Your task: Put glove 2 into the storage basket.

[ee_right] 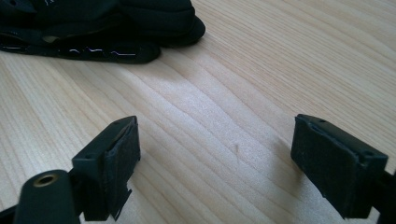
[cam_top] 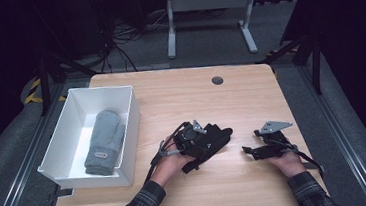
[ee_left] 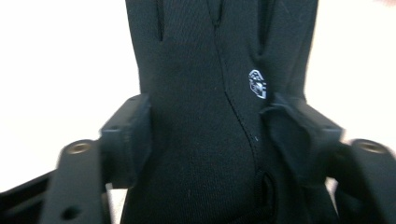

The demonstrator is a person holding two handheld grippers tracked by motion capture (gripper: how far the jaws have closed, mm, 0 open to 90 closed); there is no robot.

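While the left gripper (cam_top: pixel 209 138) sits over the black glove (cam_top: pixel 219 132) in the high view, the glove lies on the table (cam_top: pixel 190 97), well to the right of the white bin (cam_top: pixel 130 112). A grey mitten (cam_top: pixel 105 141) already lies inside the bin, so my guess is the black glove should go there too. The right gripper (cam_top: pixel 255 149) rests farther from the bin, on the glove's other side, apart from it. From up here the glove and the left gripper are both black and blend together — it is hard to see where one ends. The person's sleeves are cut off at the bottom edge.

In the left gripper view, the jaws stand on both sides of the glove (ee_left: pixel 205 116) and touch it, squeezing the cloth between them. A small white logo (ee_left: pixel 258 84) shows near one jaw. To do this well, pinch tight through both layers, then lift slowly so the floppy glove does not slip out. The glove's finger ends are cut off at the top, and the white bin is out of the frame.

In the right gripper view, the jaws are spread wide over bare wood, holding nothing. The glove (ee_right: pixel 154 23) lies ahead, its far part cut off — I cannot tell which end it is.
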